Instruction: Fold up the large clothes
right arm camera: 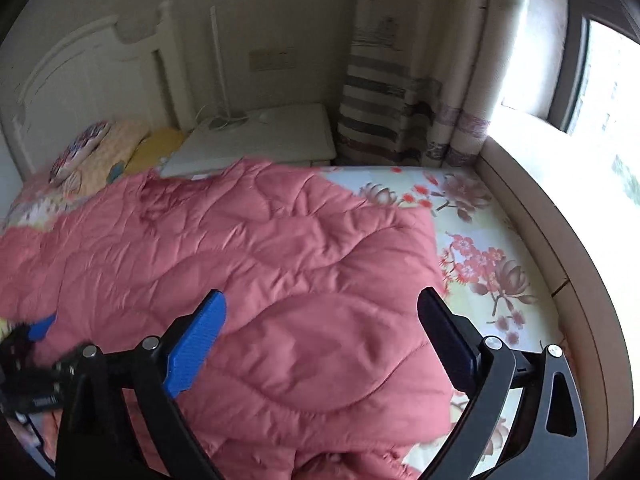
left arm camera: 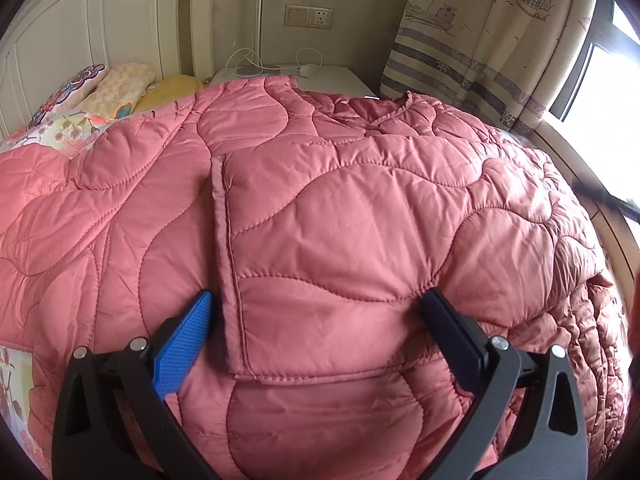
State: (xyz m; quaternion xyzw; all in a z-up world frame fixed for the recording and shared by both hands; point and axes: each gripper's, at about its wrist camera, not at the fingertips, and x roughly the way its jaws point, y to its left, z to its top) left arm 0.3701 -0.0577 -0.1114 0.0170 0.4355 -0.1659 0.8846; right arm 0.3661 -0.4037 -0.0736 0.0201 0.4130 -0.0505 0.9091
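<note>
A large pink quilted coat [left arm camera: 320, 208] lies spread over the bed, with a patch pocket [left arm camera: 304, 280] facing me. My left gripper [left arm camera: 320, 312] is open and empty, its fingers astride the pocket just above the fabric. In the right wrist view the same coat [right arm camera: 240, 272] covers the bed's left and middle. My right gripper [right arm camera: 320, 320] is open and empty above the coat's right part. The left gripper's blue tip [right arm camera: 42, 326] shows at the far left of that view.
The floral bedsheet [right arm camera: 480, 248] shows bare to the right of the coat. Pillows [left arm camera: 116, 84] lie by the white headboard [left arm camera: 80, 32]. A white nightstand [right arm camera: 256, 140] with cables stands behind. A curtain [left arm camera: 480, 40] and a window ledge [right arm camera: 560, 240] bound the right side.
</note>
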